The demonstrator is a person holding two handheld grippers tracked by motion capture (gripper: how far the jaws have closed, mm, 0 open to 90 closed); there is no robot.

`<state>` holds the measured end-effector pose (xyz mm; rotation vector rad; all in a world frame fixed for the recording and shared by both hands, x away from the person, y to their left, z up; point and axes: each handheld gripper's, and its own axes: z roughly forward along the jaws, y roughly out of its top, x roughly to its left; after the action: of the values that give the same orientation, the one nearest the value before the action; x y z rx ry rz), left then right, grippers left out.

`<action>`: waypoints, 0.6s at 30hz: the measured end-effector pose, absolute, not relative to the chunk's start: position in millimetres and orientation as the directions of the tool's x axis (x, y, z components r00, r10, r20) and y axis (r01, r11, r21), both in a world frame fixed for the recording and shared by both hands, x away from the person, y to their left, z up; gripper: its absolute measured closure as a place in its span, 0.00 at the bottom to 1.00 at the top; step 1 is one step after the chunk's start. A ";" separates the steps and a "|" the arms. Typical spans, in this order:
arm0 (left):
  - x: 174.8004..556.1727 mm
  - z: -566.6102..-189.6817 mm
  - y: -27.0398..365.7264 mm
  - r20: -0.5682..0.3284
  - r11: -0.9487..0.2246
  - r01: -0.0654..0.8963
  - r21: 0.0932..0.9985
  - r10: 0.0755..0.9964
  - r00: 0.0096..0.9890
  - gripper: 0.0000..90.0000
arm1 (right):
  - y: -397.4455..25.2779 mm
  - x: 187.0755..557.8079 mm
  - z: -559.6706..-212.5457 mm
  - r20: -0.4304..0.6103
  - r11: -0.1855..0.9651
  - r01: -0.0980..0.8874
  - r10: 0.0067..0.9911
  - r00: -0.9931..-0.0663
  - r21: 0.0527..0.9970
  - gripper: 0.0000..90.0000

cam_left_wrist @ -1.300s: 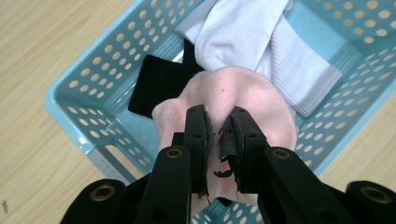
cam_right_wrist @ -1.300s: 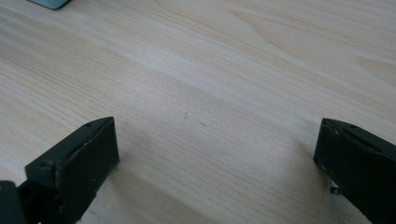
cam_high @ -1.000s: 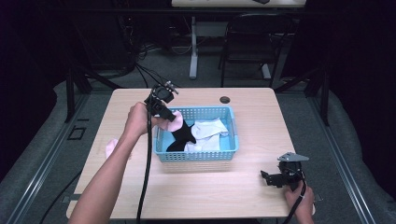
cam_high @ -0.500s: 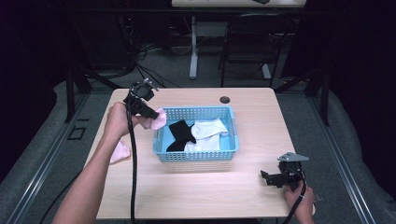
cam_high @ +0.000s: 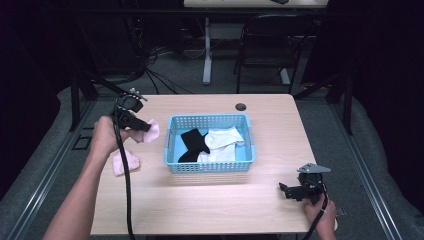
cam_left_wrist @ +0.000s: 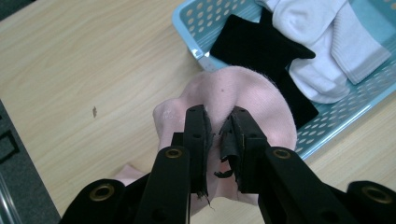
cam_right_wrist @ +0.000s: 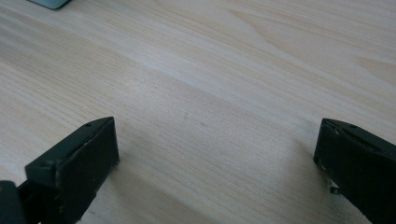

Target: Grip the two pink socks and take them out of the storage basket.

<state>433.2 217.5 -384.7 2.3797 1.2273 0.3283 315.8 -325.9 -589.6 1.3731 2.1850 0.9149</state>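
2 pink socks are out of the basket (cam_high: 172,131). 1 hangs pinched between the clenched jaws of the left gripper (cam_high: 144,125), held above the table (cam_high: 270,112) just left of the basket: pink sock (cam_left_wrist: 243,100). The second pink sock (cam_high: 123,162) lies flat on the table below it, near the left forearm. Inside the blue basket lie 1 black sock (cam_high: 192,144) and 1 white sock (cam_high: 223,141), touching. The right gripper (cam_high: 291,191) rests low at the table's near right corner, its jaws spread wide, grasping nothing.
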 end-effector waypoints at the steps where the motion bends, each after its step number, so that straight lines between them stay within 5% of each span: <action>1: 432.6 -387.0 221.9 0.009 -0.503 0.718 0.481 0.821 0.570 0.87 | -325.9 315.8 -589.5 0.008 0.303 0.637 0.899 -0.437 0.709 0.00; 18: 429.0 -462.9 267.6 -0.087 -0.400 0.827 0.395 0.880 0.467 0.87 | -325.9 315.8 -589.5 0.008 0.303 0.637 0.899 -0.437 0.709 0.00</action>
<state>429.0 267.6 -462.9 2.3372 1.4348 0.1902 315.8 -325.9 -589.5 1.3726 2.1852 0.9144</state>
